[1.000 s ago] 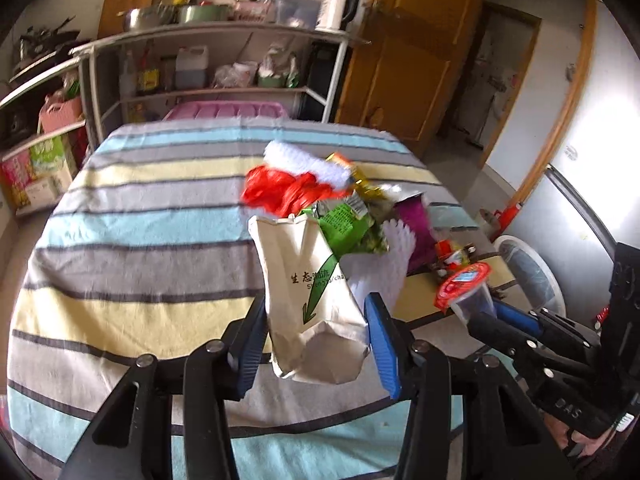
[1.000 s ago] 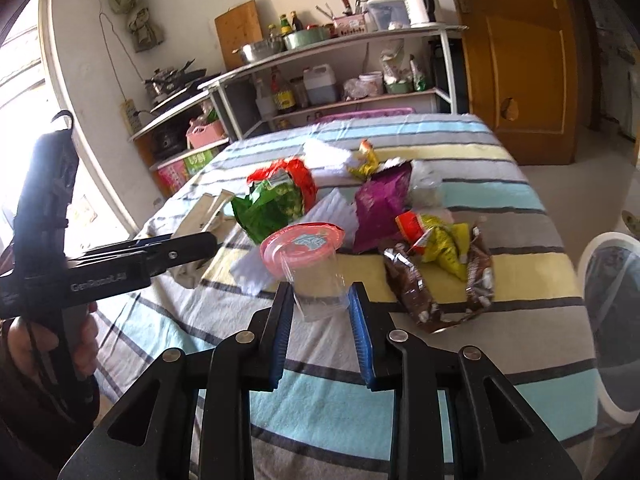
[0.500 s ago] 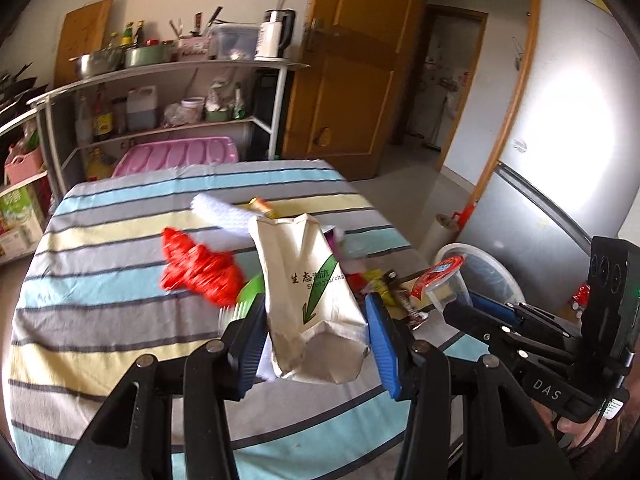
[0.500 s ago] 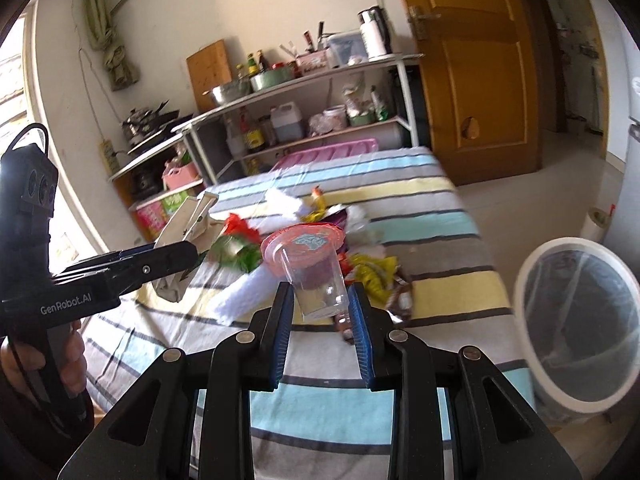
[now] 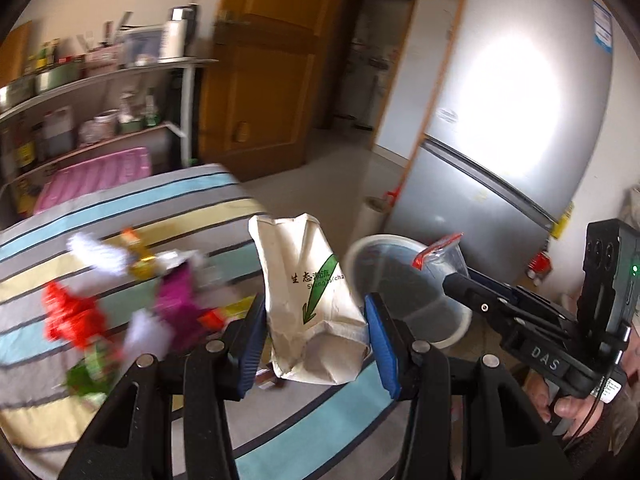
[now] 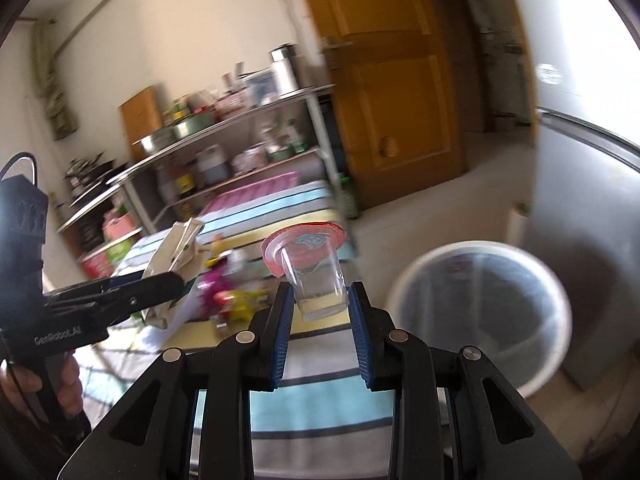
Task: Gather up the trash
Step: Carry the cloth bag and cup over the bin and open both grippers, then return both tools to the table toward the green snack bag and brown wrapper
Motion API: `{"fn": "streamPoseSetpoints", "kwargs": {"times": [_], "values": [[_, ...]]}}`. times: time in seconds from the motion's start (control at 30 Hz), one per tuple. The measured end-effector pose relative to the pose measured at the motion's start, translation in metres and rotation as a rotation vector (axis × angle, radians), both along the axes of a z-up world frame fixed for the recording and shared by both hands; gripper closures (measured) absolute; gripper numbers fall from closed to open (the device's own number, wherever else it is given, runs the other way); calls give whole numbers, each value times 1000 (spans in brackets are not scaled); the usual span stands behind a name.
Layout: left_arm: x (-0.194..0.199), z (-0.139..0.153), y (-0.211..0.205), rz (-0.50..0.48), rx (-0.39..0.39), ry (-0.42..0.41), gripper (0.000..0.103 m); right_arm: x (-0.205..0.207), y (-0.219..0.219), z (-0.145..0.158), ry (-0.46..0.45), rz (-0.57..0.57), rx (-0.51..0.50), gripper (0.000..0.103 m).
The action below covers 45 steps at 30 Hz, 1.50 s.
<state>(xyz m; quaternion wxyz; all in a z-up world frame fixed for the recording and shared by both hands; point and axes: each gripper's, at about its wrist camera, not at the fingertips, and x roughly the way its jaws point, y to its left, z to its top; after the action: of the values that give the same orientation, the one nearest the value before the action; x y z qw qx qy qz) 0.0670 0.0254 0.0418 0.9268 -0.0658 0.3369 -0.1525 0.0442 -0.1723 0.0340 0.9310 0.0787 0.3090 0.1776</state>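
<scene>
My left gripper [image 5: 316, 340] is shut on a crumpled white paper bag [image 5: 312, 304] with green print, held above the table's right edge. My right gripper [image 6: 320, 312] is shut on a clear plastic cup [image 6: 316, 280] with a red peeled lid, and it also shows in the left wrist view [image 5: 444, 264] over the bin. The round white bin [image 6: 480, 312] lined with a clear bag stands on the floor right of the table; it also shows in the left wrist view [image 5: 400, 280]. Several wrappers [image 5: 120, 312] lie blurred on the striped tablecloth [image 5: 320, 432].
A grey fridge [image 5: 500, 128] stands behind the bin. A wooden door [image 6: 392, 92] and metal shelves [image 6: 240, 148] full of kitchenware line the far wall. A pink crate [image 5: 92, 180] sits beyond the table. Bare floor lies between table and door.
Both grippers have swung right from over the table toward the bin, each still holding its item. The bin has come into close view.
</scene>
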Motion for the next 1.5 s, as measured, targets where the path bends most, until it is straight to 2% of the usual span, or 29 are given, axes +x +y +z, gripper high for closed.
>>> {"fn": "streamPoseSetpoints", "kwargs": {"times": [0.2, 0.37, 0.63, 0.7, 0.93, 0.97, 1.0, 1.03, 1.1, 1.13, 1.23, 1.5], "values": [[25, -5, -57, -120, -12, 20, 53, 8, -47, -1, 13, -131, -31, 74], [49, -17, -102, -201, 9, 64, 53, 18, -77, -18, 68, -198, -55, 73], [84, -48, -141, -231, 45, 174, 52, 56, -102, -53, 177, -254, -111, 73], [87, -53, -147, -235, 70, 178, 52, 64, -103, -59, 195, -255, -134, 73], [97, -65, -150, -222, 72, 219, 50, 75, -110, -80, 253, -257, -155, 72], [97, -66, -150, -219, 77, 222, 49, 75, -110, -82, 257, -261, -158, 72], [95, -66, -150, -217, 82, 219, 42, 75, -110, -81, 258, -266, -159, 71], [96, -67, -148, -212, 83, 217, 37, 75, -110, -82, 257, -267, -157, 68], [93, -64, -145, -207, 70, 207, 36, 75, -111, -81, 255, -263, -141, 52], [95, -63, -145, -204, 70, 206, 34, 73, -111, -80, 251, -263, -135, 51], [90, -57, -141, -192, 84, 183, 30, 68, -107, -75, 238, -270, -137, 51], [69, -40, -109, -143, 53, 134, 28, 51, -93, -58, 181, -260, -118, 51]]}}
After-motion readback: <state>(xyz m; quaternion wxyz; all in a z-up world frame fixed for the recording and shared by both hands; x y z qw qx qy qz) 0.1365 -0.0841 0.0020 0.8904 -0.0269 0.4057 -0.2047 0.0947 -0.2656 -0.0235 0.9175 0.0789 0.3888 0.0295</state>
